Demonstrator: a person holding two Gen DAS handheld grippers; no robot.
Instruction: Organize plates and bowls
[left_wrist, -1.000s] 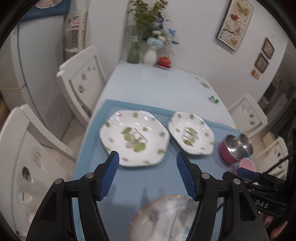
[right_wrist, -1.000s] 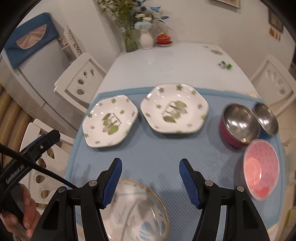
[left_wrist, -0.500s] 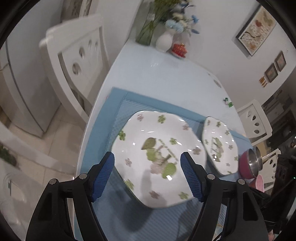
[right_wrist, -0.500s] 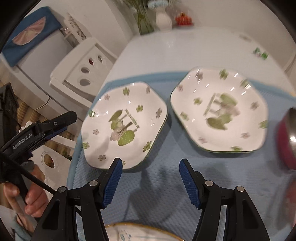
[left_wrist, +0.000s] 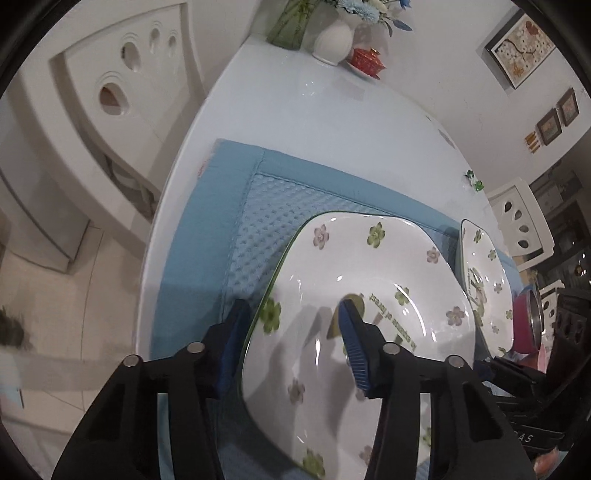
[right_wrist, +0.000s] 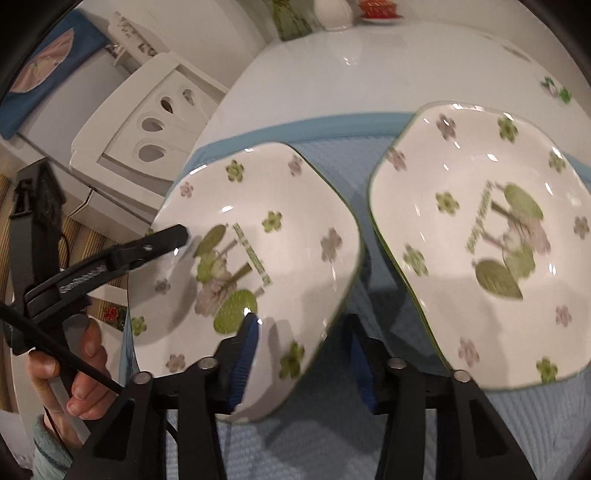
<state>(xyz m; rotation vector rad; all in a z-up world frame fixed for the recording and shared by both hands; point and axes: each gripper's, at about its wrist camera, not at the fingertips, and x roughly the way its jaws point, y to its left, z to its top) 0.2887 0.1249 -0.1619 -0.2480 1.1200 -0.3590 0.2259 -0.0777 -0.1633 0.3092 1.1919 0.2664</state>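
Tongs left and right, jaws just narrowing, each astride opposite rims of one flowered plate.

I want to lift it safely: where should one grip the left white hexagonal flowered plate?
Grip the left white hexagonal flowered plate at its raised rim, from two opposite edges, one pad inside, one beneath. The left gripper and right gripper, jaws just closing, already straddle it so.
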